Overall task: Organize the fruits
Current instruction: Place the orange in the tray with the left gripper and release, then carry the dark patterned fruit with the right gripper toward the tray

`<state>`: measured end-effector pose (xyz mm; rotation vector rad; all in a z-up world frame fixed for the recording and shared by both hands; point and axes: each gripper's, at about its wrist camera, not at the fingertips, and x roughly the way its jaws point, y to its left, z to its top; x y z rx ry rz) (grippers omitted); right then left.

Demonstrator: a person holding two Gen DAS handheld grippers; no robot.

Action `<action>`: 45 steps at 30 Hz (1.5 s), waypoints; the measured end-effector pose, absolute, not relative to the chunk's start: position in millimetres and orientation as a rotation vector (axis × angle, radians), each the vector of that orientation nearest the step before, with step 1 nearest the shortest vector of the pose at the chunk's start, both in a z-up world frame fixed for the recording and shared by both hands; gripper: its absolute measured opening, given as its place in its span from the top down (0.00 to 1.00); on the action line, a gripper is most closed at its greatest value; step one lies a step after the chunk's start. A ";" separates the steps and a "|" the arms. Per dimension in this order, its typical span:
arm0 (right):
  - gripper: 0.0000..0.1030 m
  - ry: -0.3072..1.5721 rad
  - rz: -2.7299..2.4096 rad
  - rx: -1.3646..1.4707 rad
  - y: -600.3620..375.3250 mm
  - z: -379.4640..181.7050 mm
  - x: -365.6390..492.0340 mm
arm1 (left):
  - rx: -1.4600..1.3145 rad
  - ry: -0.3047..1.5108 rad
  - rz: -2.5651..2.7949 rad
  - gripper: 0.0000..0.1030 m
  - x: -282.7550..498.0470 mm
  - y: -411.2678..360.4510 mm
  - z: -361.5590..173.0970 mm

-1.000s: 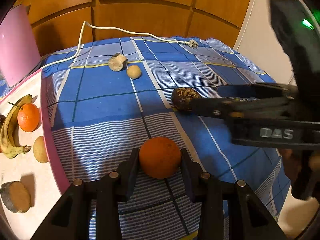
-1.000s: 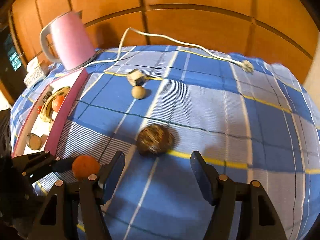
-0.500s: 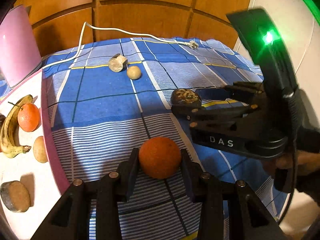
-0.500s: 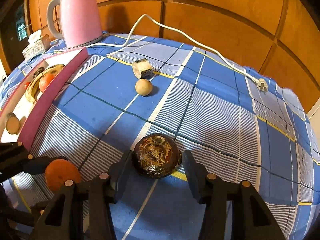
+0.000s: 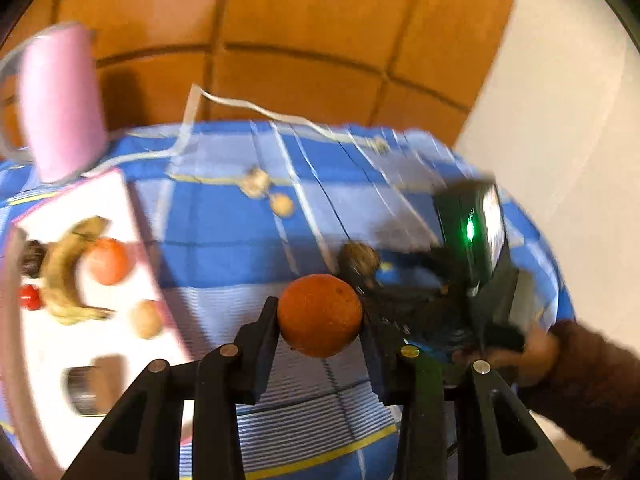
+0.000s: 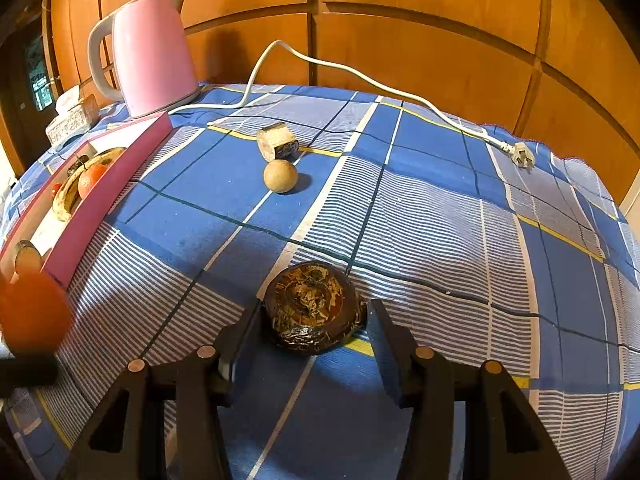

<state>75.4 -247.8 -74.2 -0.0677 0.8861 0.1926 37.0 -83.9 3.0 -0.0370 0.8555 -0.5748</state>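
**Two fruits between the jaws**

Our left gripper [image 5: 320, 316] clamps the orange [image 5: 319, 314], lifted off the checked cloth [image 6: 440, 216]. Our right gripper [image 6: 312, 320] jaws narrowed around the dark fruit [image 6: 314, 307], still resting there. Beyond: one round tan fruit [image 6: 281, 176], one cut chunk [image 6: 277, 143]. Pink tray [image 6: 104, 196] left.

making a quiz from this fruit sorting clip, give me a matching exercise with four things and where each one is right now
Things:
1. orange
2. dark brown fruit
3. banana
4. pink kettle

Places:
A. lying in the pink tray
B. standing at the back of the checked cloth
C. gripped in the left gripper
D. on the cloth, between the right gripper's fingers

Pairs: 1-C, 2-D, 3-A, 4-B
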 end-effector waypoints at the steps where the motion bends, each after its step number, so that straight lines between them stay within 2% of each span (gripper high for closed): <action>1: 0.49 0.885 0.194 -0.065 -248.2 -74.4 75.2 | -0.056 0.842 -0.549 0.62 37.5 -73.2 9.8; 7: 0.49 0.880 0.194 -0.059 -248.2 -75.1 74.3 | -0.154 0.799 -0.318 0.62 44.1 9.9 28.5; 16: 0.49 0.876 0.185 -0.066 -246.8 -75.1 73.2 | -0.250 0.922 -0.067 0.62 60.6 89.6 -17.4; 24: 0.49 0.876 0.184 -0.068 -246.6 -75.4 73.4 | -0.205 0.938 0.001 0.59 77.6 94.9 -37.6; 26: 0.49 0.876 0.184 -0.068 -246.8 -75.4 73.5 | -0.210 0.926 0.014 0.47 78.5 95.9 -38.2; 27: 0.49 0.876 0.184 -0.067 -246.8 -75.3 73.5 | -0.217 0.917 0.019 0.46 78.3 97.5 -37.2; 45: 0.49 0.870 0.175 -0.067 -246.6 -75.0 72.4 | -0.168 0.880 0.113 0.43 50.9 83.8 -24.1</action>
